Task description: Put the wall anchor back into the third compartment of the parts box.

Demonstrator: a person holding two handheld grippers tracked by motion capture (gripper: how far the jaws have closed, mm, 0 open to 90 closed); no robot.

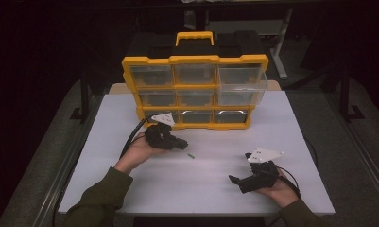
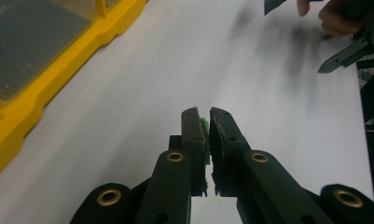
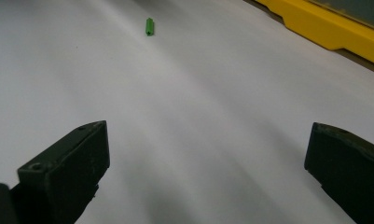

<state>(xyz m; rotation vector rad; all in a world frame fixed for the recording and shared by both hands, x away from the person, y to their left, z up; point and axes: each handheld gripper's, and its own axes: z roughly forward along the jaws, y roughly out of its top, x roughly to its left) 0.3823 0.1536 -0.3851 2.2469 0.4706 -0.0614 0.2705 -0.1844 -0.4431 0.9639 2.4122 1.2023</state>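
My left gripper [image 1: 183,143] hovers just in front of the yellow drawer organizer [image 1: 195,60], held low over the white table [image 1: 201,189]. In the left gripper view its jaws [image 2: 206,112] stand nearly closed, with a thin green piece [image 2: 204,135] pinched between them against the left pad. Another small green peg [image 1: 191,155] lies on the table a little to the right of that gripper, and it appears far ahead in the right gripper view [image 3: 149,26]. My right gripper [image 1: 233,179] rests near the front right, open wide [image 3: 205,140] with nothing between its jaws.
The organizer has three rows of clear drawers; its top right drawer [image 1: 241,85] is pulled out. Its yellow base [image 3: 324,28] edges the right gripper view. The other gripper [image 2: 343,58] and a hand [image 2: 336,18] show far off in the left gripper view.
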